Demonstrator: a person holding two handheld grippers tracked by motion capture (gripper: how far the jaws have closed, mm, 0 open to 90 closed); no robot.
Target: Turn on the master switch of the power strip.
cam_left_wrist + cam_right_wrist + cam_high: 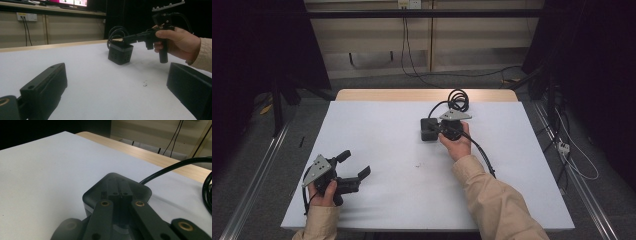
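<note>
Nearest the high camera, the left gripper [354, 172] sits low at the near left corner of the white table [377, 140], held in a hand with its jaws spread wide and nothing between them; in the left gripper view those two black jaws stand far apart over bare tabletop. Farther out, right of centre, the right gripper [435, 129] is at the black box [428, 129], a small dark cube with a rounded top and a cable [457, 100] running from it to a coil near the far edge. In the right gripper view the jaws are drawn together, tips touching, and rest on or just above the top of the box [117, 192]; they do not seem to clamp it, though the contact itself I cannot tell for sure. Seen from the left gripper view, the right gripper [125, 39] reaches the box's [120, 53] upper edge from the side. As a judgement, the work looks barely begun: the box stands flat on the table, not lifted, the cable lies coiled, and any pressing, gripping or moving remains to be done.
</note>
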